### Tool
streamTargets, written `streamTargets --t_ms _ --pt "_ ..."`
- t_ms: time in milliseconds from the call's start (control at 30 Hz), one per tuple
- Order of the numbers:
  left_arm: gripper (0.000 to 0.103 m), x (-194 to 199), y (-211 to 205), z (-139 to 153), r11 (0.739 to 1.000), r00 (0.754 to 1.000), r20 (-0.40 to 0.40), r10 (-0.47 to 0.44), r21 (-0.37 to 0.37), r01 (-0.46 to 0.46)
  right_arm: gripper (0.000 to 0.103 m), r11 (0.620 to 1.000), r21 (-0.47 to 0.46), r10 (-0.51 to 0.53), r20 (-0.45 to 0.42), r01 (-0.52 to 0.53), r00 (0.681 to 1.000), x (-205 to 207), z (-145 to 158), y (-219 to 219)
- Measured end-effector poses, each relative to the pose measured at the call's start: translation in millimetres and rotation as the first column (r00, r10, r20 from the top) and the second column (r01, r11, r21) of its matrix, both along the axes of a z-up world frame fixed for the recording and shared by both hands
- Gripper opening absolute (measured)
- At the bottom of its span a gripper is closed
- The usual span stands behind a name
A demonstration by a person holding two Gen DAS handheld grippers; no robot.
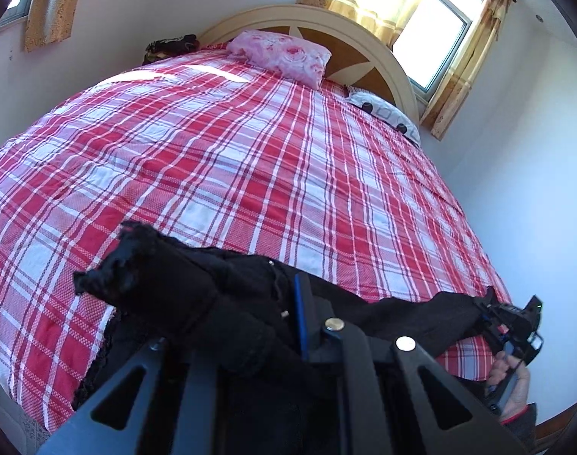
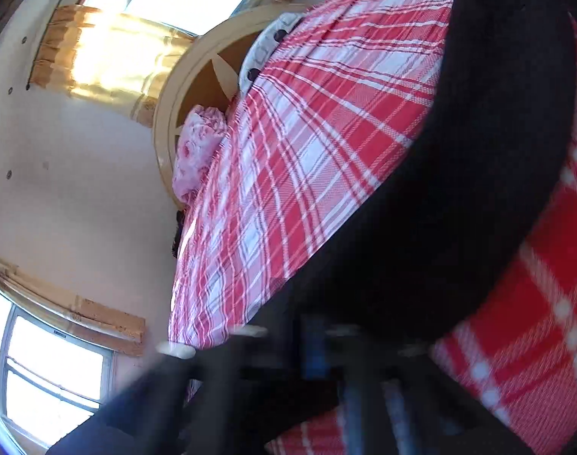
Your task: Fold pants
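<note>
Both fingers (image 1: 301, 318) (blurred) under black pants (image 1: 197, 295)

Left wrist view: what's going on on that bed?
A person is folding black pants on a bed with a red plaid cover, a handheld gripper in each hand. The left gripper is shut on the bunched cloth close to the camera. The right gripper, at the right edge of the bed, is shut on another part of the pants, which stretch between the two. No tidy fold is made yet.
</note>
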State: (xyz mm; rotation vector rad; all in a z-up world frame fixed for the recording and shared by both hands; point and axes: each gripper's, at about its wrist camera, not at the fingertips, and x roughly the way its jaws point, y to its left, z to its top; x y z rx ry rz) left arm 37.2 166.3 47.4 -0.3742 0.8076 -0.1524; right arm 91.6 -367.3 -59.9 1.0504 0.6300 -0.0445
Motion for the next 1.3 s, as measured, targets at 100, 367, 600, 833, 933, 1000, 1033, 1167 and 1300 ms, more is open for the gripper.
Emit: streamTargets --t_ms 100,367,600,833,933,1000,1033,1167,1300 --pt "0.014 2 3 3 1.000 1.000 -0.001 -0.005 -0.010 0.005 0.003 0.999 -0.040 0.026 0.068 -0.023 0.997 -6 27 -4" --pt "0.014 -37 28 18 1.000 0.999 0.027 -0.021 0.020 0.020 0.003 0.985 -0.152 0.117 0.274 -0.078 0.955 -116 104 34" --pt "0.014 -71 33 -30 0.990 0.999 -0.046 -0.022 0.139 0.028 0.003 0.954 -0.276 0.159 0.151 -0.113 0.976 -220 48 89" --pt "0.017 -92 31 -78 0.975 0.996 -0.086 0.022 0.224 -0.003 0.003 0.949 -0.292 0.136 0.039 -0.119 0.990 -242 -20 98" --pt "0.018 -102 34 -82 0.974 0.997 -0.077 0.023 0.225 -0.005 0.003 0.940 -0.316 0.146 0.023 -0.131 0.989 -247 -17 100" --pt "0.019 -105 34 -85 0.969 0.997 -0.070 0.024 0.248 -0.005 0.003 0.929 -0.340 0.156 -0.005 -0.149 0.988 -251 -16 102" --pt "0.020 -105 34 -88 0.967 0.997 -0.071 0.025 0.254 -0.006 0.003 0.927 -0.338 0.161 -0.025 -0.160 0.987 -253 -19 103" --pt "0.039 -106 37 -103 0.958 0.999 -0.038 0.018 0.288 -0.006 0.003 0.920 -0.351 0.159 -0.065 -0.172 0.985 -258 -30 106" --pt "0.043 -106 45 -107 0.957 1.000 -0.007 -0.001 0.291 0.003 0.003 0.929 -0.341 0.137 -0.045 -0.145 0.989 -260 -45 102"
